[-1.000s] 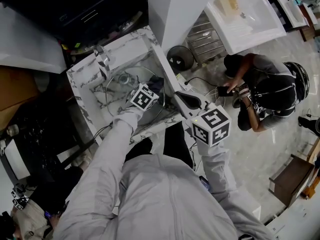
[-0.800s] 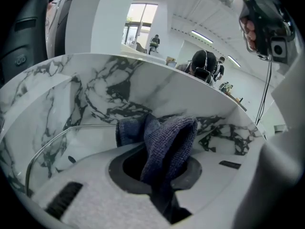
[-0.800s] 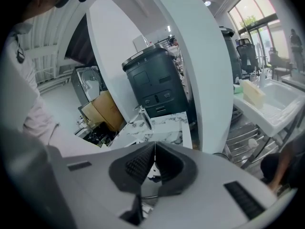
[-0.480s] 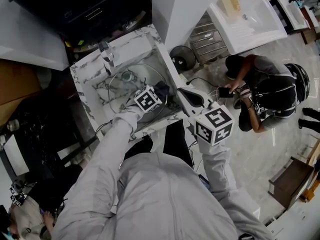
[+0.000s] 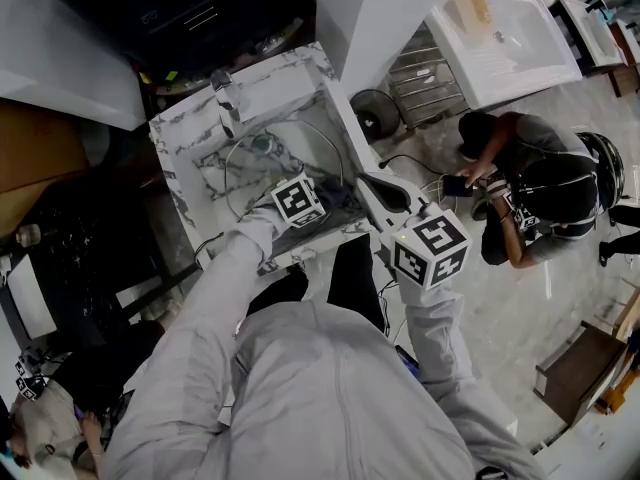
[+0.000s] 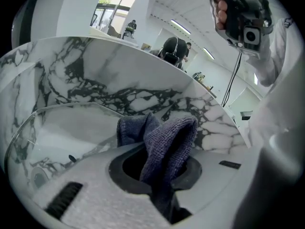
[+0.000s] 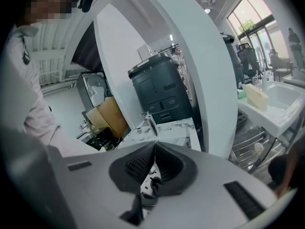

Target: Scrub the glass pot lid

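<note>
**Head view:** The left gripper [image 5: 320, 200] reached into the marble sink [image 5: 185, 133] and pinched a dark cloth [image 5: 341, 204]. The glass pot lid [image 5: 262, 160] lay inside the basin, below the faucet [image 5: 228, 96]. The right gripper [image 5: 372, 185] was held over the sink's front-right rim.

**Left gripper view:** The left gripper [image 6: 162, 168] had its jaws clamped on the folded blue-purple cloth [image 6: 164, 137]. The lid [image 6: 57, 128] lay in the basin at left, with the sink wall [image 6: 119, 80] behind it.

**Right gripper view:** The right gripper [image 7: 155, 149] had its jaws pressed together tip to tip, with nothing between them. The faucet [image 7: 151, 121] and sink [image 7: 174, 127] stood beyond.
</note>
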Motion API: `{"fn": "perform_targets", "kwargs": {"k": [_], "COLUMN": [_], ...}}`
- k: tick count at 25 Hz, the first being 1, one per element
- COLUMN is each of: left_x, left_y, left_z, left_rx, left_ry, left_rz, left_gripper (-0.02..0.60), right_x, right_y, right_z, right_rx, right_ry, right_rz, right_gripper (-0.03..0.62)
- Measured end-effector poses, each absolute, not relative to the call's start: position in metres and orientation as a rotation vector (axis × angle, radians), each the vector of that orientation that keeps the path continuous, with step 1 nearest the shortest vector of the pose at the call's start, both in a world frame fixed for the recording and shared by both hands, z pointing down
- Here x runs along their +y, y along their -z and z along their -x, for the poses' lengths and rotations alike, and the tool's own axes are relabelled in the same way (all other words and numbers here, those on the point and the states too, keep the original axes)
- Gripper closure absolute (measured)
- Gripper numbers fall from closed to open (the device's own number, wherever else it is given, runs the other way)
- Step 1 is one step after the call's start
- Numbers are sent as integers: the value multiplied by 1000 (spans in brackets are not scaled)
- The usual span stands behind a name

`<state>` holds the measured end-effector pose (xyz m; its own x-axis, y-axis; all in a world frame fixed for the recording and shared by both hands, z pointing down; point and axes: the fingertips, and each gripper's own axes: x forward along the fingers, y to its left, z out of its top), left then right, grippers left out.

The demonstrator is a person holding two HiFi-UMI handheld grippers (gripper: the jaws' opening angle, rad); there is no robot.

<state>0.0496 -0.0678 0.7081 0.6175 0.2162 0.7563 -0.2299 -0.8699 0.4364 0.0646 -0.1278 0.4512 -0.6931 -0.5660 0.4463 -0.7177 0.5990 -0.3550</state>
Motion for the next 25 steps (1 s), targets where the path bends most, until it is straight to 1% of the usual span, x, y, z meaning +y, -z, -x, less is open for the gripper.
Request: {"fn": "perform_targets", "kwargs": {"k": [11,25], "left_x": [-38,1], "left_y": [-702,-699], "left_z": [-25,13], "left_rx": [86,302], "left_ry": [-1228,-1325], "left_rz": [-2279,-2177], "left_gripper": [525,525], "right_x": [-119,-128], "right_y": [-456,-470], "right_z": [-49,-45], "right_rx": [-2556,-2486], "right_ry": [-742,-722], "right_rz": [-967,-1074], "right_gripper": [565,563]}}
